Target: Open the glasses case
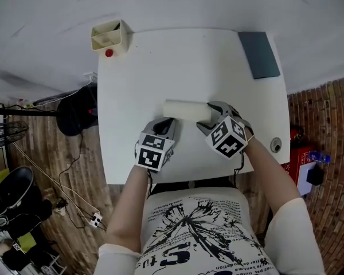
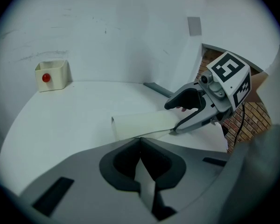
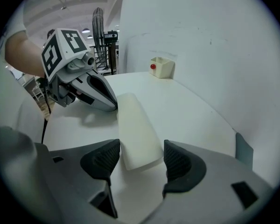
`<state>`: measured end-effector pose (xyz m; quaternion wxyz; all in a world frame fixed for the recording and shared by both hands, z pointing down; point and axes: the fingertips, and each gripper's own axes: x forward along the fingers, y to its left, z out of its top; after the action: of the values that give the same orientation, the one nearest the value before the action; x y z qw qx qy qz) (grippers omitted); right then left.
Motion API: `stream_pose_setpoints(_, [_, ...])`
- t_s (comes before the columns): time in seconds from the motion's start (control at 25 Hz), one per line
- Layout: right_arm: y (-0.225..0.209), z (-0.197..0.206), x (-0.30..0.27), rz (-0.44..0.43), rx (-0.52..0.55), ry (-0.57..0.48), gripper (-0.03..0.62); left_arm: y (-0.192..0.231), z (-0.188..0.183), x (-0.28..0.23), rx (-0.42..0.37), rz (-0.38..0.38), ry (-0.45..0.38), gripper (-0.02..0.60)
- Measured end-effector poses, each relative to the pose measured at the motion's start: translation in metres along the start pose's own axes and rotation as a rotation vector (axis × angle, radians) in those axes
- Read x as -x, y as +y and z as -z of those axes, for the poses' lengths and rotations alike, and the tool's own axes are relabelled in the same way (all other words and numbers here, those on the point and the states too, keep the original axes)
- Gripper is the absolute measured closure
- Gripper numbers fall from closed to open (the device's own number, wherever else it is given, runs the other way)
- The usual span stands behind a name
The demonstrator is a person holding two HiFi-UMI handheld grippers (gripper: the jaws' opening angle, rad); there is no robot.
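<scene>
A cream glasses case (image 1: 185, 110) lies shut across the middle of the white table (image 1: 137, 73). My right gripper (image 1: 210, 119) holds the case's right end. In the right gripper view that end of the case (image 3: 136, 133) sits between both black pads (image 3: 102, 157) of the right gripper (image 3: 141, 154), which touch its sides. My left gripper (image 1: 168, 124) is at the case's near long side, toward its left end. Its jaws (image 2: 140, 144) are shut, tips together against the edge of the case (image 2: 144, 123). I see nothing held between them.
A cream box with a red button (image 1: 110, 37) stands at the table's far left corner. A grey pad (image 1: 258, 54) lies at the far right corner. A small round fitting (image 1: 276, 145) sits near the right edge. A fan and cables are on the floor at left.
</scene>
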<state>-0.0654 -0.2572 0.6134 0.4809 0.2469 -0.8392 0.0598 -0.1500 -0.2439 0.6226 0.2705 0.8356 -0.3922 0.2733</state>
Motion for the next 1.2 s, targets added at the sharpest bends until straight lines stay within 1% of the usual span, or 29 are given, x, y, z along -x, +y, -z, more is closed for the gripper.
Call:
stream_pose_setpoints(0.08, [-0.001, -0.001, 0.002, -0.007, 0.005, 0.005, 0.293, 0.0, -0.001, -0.001, 0.008, 0.009, 0.002, 0.568])
stream_pose_setpoints(0.16, [-0.002, -0.005, 0.006, -0.014, 0.003, 0.003, 0.318, 0.001, -0.001, -0.001, 0.014, 0.014, 0.004, 0.568])
stream_pose_setpoints(0.32, [-0.003, -0.015, 0.013, -0.027, 0.002, -0.007, 0.393, 0.001, -0.001, 0.001, 0.011, 0.01, 0.007, 0.568])
stream_pose_setpoints(0.44, [-0.008, -0.02, 0.016, -0.014, 0.011, -0.009, 0.447, 0.001, -0.002, 0.0, 0.012, 0.016, 0.011, 0.568])
stream_pose_setpoints(0.56, [-0.013, -0.022, 0.016, 0.003, 0.02, -0.01, 0.462, 0.001, -0.002, 0.001, 0.017, 0.018, 0.009, 0.568])
stream_pose_setpoints(0.64, [-0.019, -0.025, 0.017, 0.019, 0.007, -0.025, 0.476, 0.0, -0.002, 0.001, 0.014, 0.018, 0.008, 0.568])
stream_pose_setpoints(0.76, [-0.033, -0.031, 0.016, 0.063, -0.018, -0.045, 0.508, 0.001, -0.003, 0.001, 0.007, 0.022, 0.01, 0.568])
stream_pose_setpoints(0.84, [-0.04, -0.034, 0.013, 0.087, -0.012, -0.045, 0.52, 0.001, -0.003, 0.001, 0.006, 0.025, 0.012, 0.568])
stream_pose_setpoints(1.2, [-0.069, -0.039, -0.003, 0.146, -0.005, -0.033, 0.514, 0.002, -0.003, 0.0, 0.027, 0.045, 0.025, 0.568])
